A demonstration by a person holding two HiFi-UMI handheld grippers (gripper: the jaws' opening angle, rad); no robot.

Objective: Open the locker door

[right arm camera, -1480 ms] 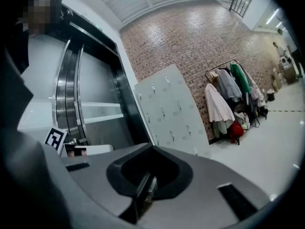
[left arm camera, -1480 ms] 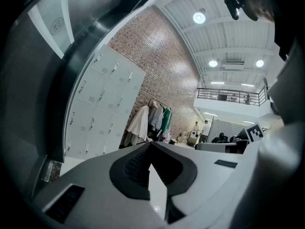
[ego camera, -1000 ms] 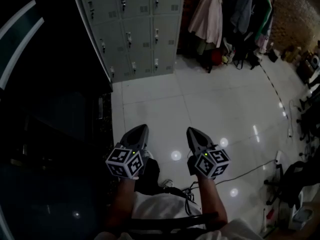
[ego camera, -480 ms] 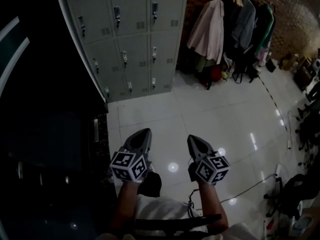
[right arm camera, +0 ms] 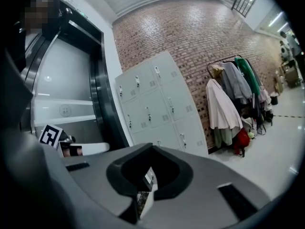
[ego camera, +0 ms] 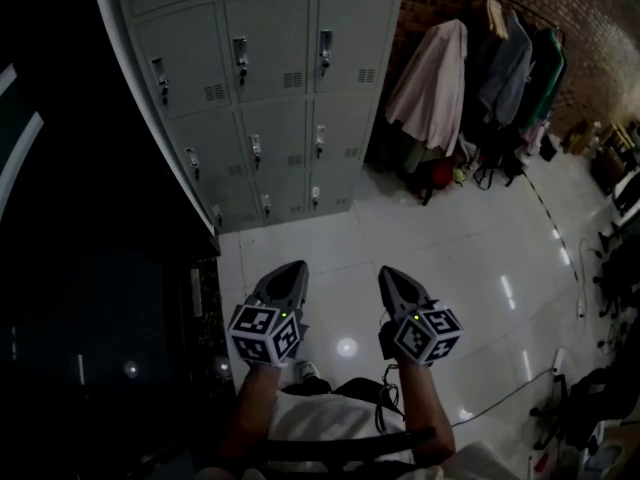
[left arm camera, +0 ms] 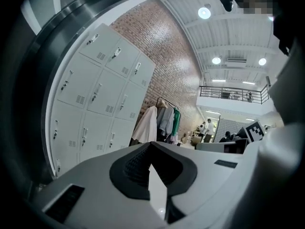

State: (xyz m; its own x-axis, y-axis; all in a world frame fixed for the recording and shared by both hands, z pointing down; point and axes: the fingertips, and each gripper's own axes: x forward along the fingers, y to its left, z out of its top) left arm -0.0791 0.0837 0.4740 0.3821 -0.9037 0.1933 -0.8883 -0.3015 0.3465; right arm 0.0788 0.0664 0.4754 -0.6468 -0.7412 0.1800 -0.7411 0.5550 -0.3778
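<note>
Closer now than a second ago, the locker bank (ego camera: 270, 98) fills more of the head view's upper half. Both grippers sit slightly lower in that view, with less tiled floor (ego camera: 470, 258) ahead of them.

Every locker door in view is shut, and each carries a small handle. Contents cannot be seen. The bank stands against a brick wall, between a dark door frame (ego camera: 100, 268) on its left and a clothes rail (ego camera: 490, 78) hung with coats on its right.

The left gripper (ego camera: 291, 266) and right gripper (ego camera: 391, 271) are held side by side, well apart from the lockers. Both point roughly level toward the bank, with their marker cubes facing the head camera. The forearms extend straight forward from the body.

Left jaws are closed tip to tip with nothing between them. Right jaws are likewise closed and empty. Neither gripper touches a door.
</note>
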